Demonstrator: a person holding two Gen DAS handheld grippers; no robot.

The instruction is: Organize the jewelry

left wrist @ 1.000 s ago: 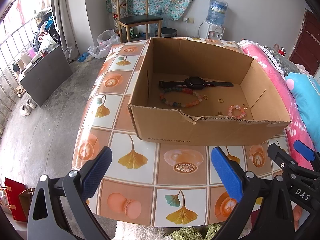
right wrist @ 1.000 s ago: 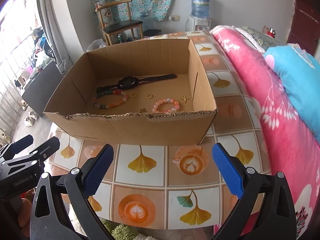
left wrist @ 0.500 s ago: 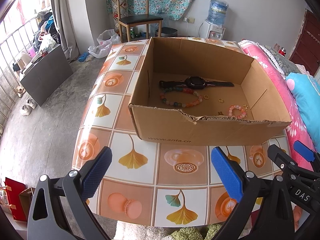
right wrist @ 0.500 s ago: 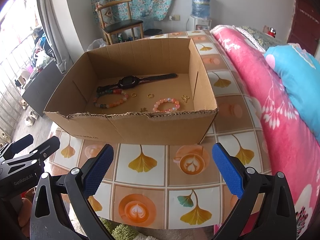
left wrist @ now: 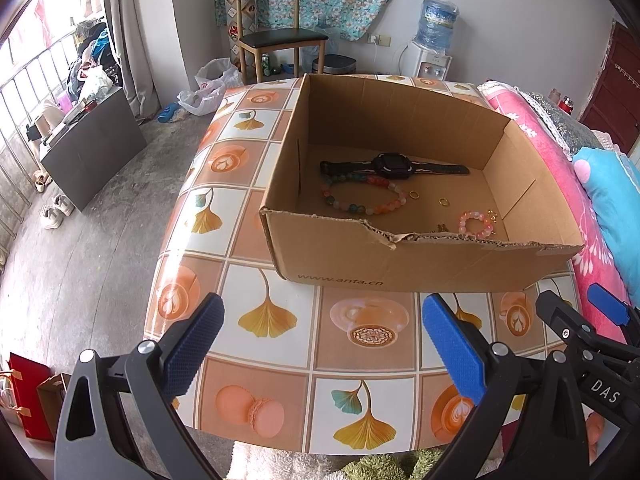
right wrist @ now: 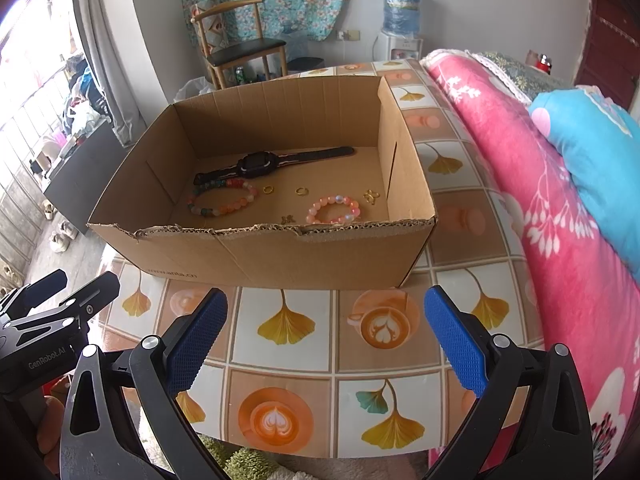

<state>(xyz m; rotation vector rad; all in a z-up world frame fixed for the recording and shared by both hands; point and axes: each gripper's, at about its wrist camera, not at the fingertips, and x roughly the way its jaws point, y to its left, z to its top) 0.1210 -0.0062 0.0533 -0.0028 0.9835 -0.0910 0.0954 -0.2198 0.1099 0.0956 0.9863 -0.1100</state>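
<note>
An open cardboard box stands on the tiled table. Inside lie a black watch, a multicolour bead bracelet, a small pink bead bracelet, two gold rings and small gold pieces. My left gripper is open and empty, above the table in front of the box. My right gripper is open and empty, to its right, also short of the box.
The table carries a tiled oilcloth with leaves and cups. A bed with a pink blanket and blue pillow runs along the right. A chair and a water dispenser stand at the far wall.
</note>
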